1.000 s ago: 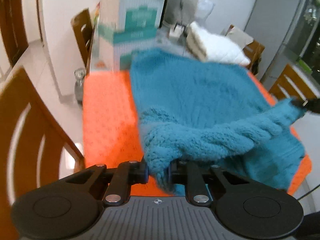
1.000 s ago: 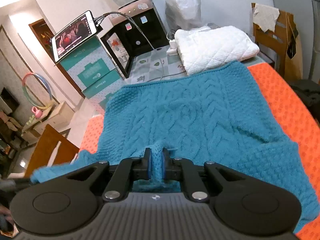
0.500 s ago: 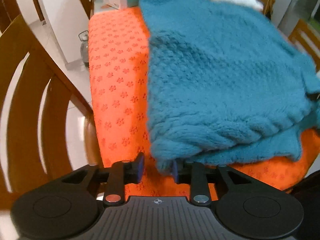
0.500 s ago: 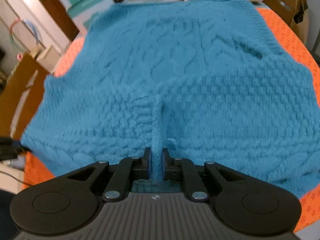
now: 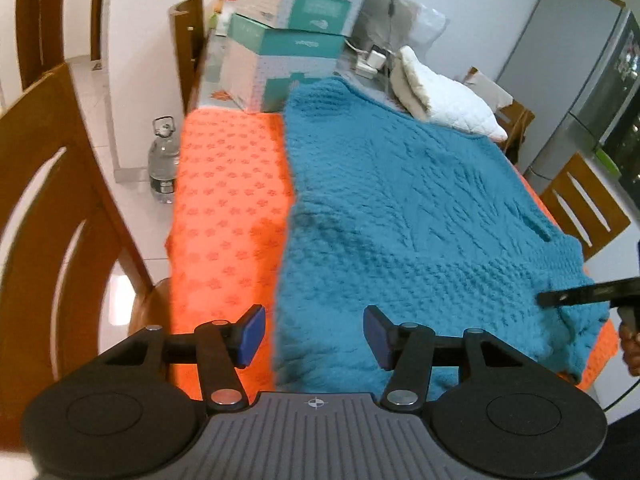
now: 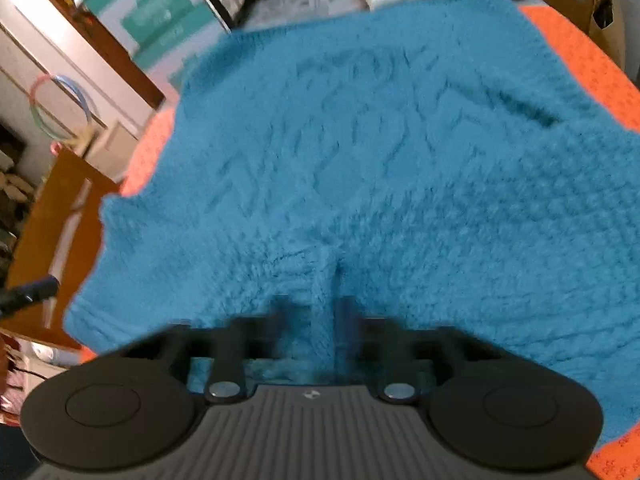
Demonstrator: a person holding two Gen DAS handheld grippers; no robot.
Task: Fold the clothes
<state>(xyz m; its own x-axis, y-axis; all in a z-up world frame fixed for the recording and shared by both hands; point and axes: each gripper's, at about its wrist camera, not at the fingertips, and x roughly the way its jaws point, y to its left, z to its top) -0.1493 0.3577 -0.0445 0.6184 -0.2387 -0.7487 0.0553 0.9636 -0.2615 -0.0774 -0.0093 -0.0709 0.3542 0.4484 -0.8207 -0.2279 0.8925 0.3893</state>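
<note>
Over the orange mat point(image 5: 228, 184), teal sweater point(image 5: 400, 208) spread flat, left gripper point(image 5: 314, 334) spread wide, right gripper point(image 6: 310, 320) blurred, parted around a knit ridge.

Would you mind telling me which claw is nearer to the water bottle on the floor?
Left. The left claw hangs open over the sweater's left edge, on the water bottle's side of the table. The right claw is at the sweater's opposite edge.

Left gripper point(image 5: 314, 336): jaws spread wide, blue pads point(image 5: 250, 334) facing each other, nothing between them. Right gripper point(image 6: 312, 322): motion-blurred in its own view; jaws partly parted (exact gap unclear), knit showing between them; whether gripped cannot be told. A hand point(image 5: 630, 348) shows at the left view's right edge.
</note>
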